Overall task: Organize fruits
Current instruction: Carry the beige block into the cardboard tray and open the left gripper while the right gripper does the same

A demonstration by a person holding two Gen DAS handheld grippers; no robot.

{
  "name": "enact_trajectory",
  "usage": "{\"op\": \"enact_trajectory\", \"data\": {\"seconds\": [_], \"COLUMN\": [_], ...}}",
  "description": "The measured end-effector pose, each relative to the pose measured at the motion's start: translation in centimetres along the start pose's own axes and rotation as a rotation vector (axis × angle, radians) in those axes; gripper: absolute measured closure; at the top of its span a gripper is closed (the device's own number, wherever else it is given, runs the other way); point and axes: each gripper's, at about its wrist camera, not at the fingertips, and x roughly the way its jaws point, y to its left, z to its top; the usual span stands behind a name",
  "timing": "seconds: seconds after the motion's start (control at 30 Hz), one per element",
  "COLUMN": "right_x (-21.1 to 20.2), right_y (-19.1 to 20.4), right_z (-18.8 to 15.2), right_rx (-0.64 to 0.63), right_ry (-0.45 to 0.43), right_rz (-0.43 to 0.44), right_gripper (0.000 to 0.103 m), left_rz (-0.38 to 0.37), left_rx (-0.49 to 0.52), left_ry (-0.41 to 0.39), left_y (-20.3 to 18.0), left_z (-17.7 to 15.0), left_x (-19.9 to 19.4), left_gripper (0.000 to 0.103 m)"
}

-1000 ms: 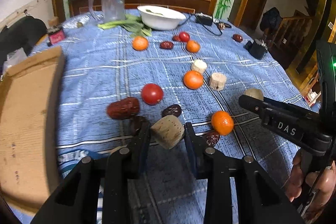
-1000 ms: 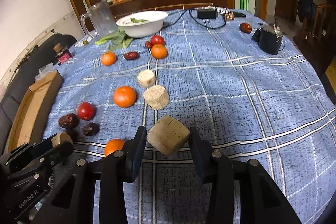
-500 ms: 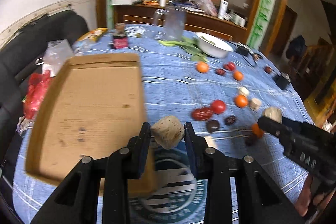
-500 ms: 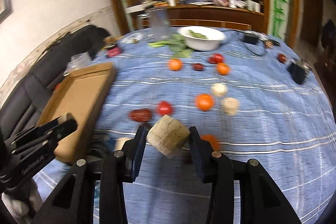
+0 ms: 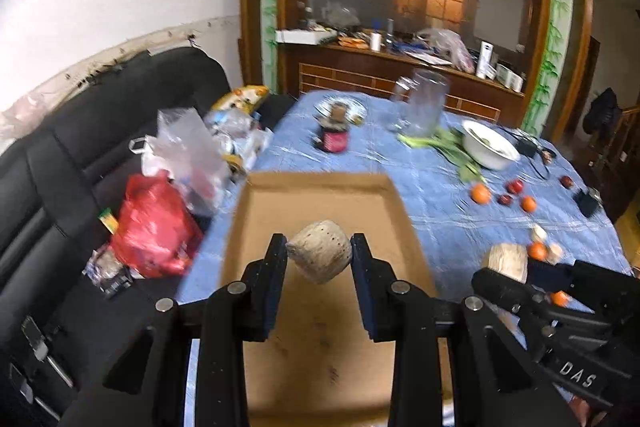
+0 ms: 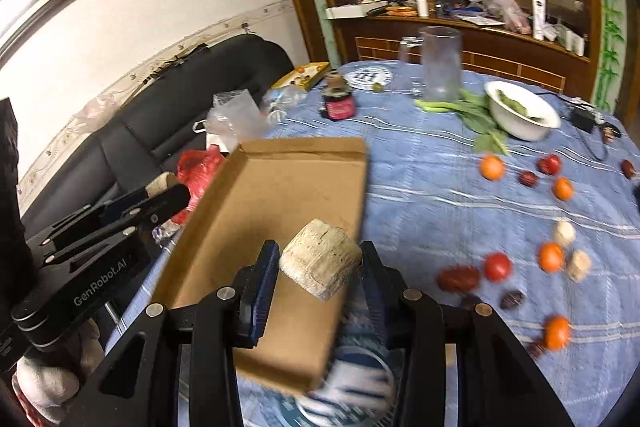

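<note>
My left gripper (image 5: 319,257) is shut on a beige sugarcane chunk (image 5: 319,257) and holds it above the open cardboard box (image 5: 320,327). My right gripper (image 6: 318,265) is shut on a second beige chunk (image 6: 320,261) over the box's near right edge (image 6: 280,211). The right gripper also shows in the left wrist view (image 5: 520,291) with its chunk (image 5: 506,261). The left gripper shows in the right wrist view (image 6: 160,193). Oranges (image 6: 491,167), tomatoes (image 6: 497,266), red dates (image 6: 458,278) and more chunks (image 6: 578,265) lie on the blue tablecloth (image 6: 420,199).
A white bowl (image 6: 520,111) with greens, a clear pitcher (image 6: 440,63) and a dark jar (image 6: 339,103) stand at the table's far side. A black sofa (image 5: 60,187) with a red bag (image 5: 156,227) and plastic bags sits left of the table.
Both grippers swung left from the scattered fruit to above the cardboard box, each still gripping its chunk. The box now lies directly under them.
</note>
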Motion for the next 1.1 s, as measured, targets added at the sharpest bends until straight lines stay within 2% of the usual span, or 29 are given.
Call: {"op": "enact_trajectory", "data": {"seconds": [0.17, 0.37, 0.5, 0.73, 1.1], "right_x": [5.5, 12.3, 14.7, 16.6, 17.3], "right_y": [0.9, 0.5, 0.1, -0.6, 0.0], "right_z": [2.1, 2.9, 2.7, 2.7, 2.8], "right_rx": [0.027, 0.062, 0.069, 0.066, 0.015], "right_ry": [0.042, 0.14, 0.176, 0.207, 0.226], "right_rz": [0.011, 0.017, -0.001, -0.02, -0.063], "right_gripper": [0.059, 0.058, 0.058, 0.058, 0.058], "left_rz": [-0.007, -0.008, -0.013, -0.008, 0.024], "left_rx": [-0.052, -0.098, -0.12, -0.102, -0.096], "left_ry": [0.064, 0.186, 0.256, 0.327, 0.327], "left_y": [2.7, 3.8, 4.3, 3.8, 4.0], "left_z": [1.7, 0.6, -0.2, -0.9, -0.9], "left_x": [4.7, 11.3, 14.1, 16.4, 17.0], "left_gripper": [0.072, 0.072, 0.072, 0.071, 0.072]}}
